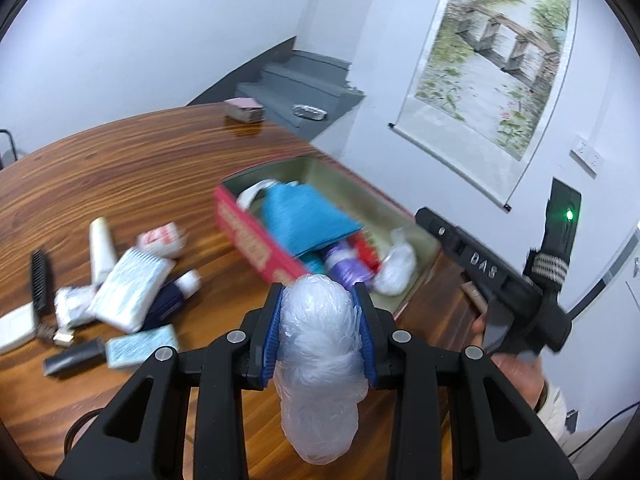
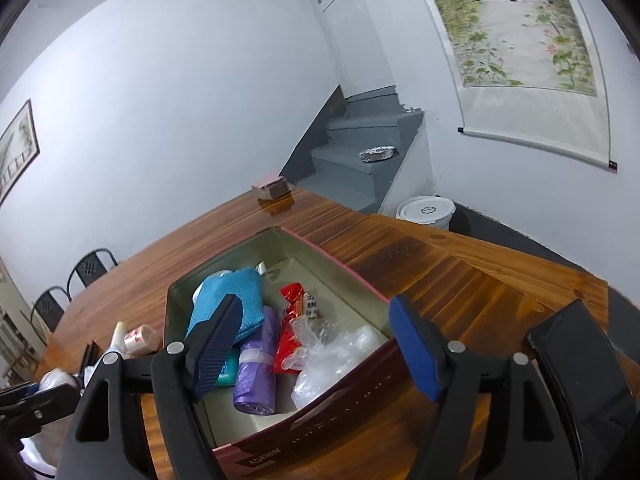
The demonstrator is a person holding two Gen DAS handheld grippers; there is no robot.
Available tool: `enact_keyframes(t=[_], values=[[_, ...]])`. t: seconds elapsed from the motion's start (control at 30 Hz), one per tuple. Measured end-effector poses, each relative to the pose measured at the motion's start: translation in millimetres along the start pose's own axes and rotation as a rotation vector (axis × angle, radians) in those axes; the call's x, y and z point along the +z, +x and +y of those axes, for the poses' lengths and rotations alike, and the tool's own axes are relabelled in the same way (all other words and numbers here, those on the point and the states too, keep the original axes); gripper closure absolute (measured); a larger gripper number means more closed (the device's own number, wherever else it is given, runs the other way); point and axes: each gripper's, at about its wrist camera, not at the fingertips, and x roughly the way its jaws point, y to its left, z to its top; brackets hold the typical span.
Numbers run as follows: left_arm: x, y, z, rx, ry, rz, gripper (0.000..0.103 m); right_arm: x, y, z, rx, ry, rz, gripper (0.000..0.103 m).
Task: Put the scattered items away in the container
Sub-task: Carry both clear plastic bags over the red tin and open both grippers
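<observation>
A wad of clear plastic bags (image 1: pixel 320 344) is clamped in the left gripper (image 1: pixel 320 300) near the red tin (image 2: pixel 340 412) for deposit; the right gripper (image 2: pixel 316 344), jaws apart, is held empty above it.

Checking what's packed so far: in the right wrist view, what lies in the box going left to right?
Blue cloth → purple roll → red packet → clear plastic bag.
</observation>
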Motion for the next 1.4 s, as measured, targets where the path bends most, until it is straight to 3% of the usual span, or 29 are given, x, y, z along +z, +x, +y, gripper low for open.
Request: enact_keyframes(t=[0.27, 0.63, 0.73, 0.8, 1.17, 1.4], values=[[21.3, 46.4, -13.9, -0.121, -0.068, 0.037, 0.067, 3.9, -12.7, -18.5, -0.021, 0.086, -0.051, 0.022], [25.8, 78.2, -18.7, -0.15, -0.111, 0.022, 0.066, 2.7, -8.2, -19.0, 0.012, 0.097, -0.021, 0.022], [25.1, 82.0, -13.5, -0.148, -0.142, 0.03, 0.052, 2.2, -8.4, -19.5, 0.016, 0.103, -0.019, 0.022], [24.2, 82.3, -10.1, -0.133, -0.165, 0.029, 0.038, 2.0, -8.0, -20.0, 0.019, 0.105, -0.017, 0.022], [22.9, 52.4, 3.5, -0.041, -0.163, -0.043, 0.038, -0.8, -9.6, -17.4, 0.02, 0.09, -0.017, 0.022], [18.7, 19.7, 29.5, 0.118, -0.164, -0.116, 0.038, -1.4, -11.4, -10.7, 0.031, 0.06, -0.023, 0.022]])
